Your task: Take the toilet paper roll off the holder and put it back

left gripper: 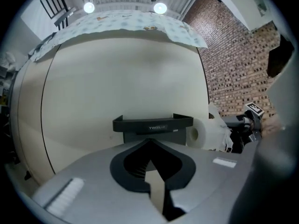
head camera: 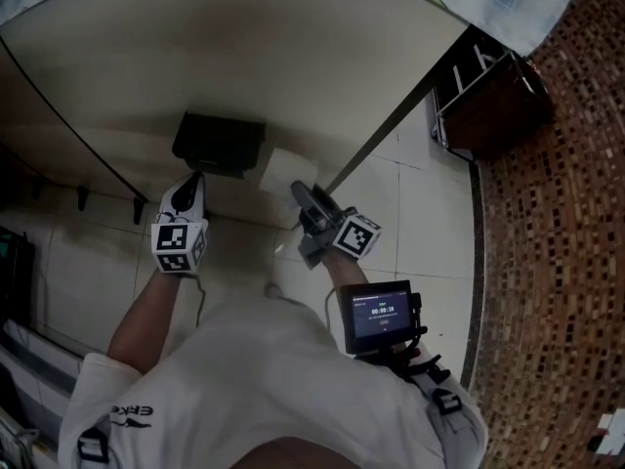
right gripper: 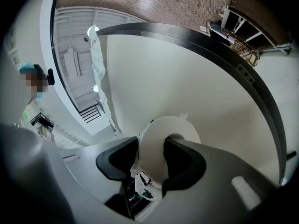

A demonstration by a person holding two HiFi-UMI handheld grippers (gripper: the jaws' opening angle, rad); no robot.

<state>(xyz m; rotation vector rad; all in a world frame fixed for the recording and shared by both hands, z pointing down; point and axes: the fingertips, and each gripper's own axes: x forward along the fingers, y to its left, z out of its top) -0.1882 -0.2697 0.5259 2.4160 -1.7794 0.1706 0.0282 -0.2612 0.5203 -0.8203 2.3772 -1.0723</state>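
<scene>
The right gripper (right gripper: 150,164) has its jaws clamped on the roll (right gripper: 156,141); one jaw appears to sit inside the core. The roll is off the holder (head camera: 220,143), just to its right. The left gripper (left gripper: 152,171) faces the holder, jaws closed on nothing.

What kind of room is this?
Probably a bathroom or toilet stall: there's a black toilet paper holder on the cream wall, a toilet paper roll beside it, and white floor tiles.

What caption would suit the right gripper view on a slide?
The right tongs grip the toilet paper roll, one jaw in its core, before a cream wall.
</scene>
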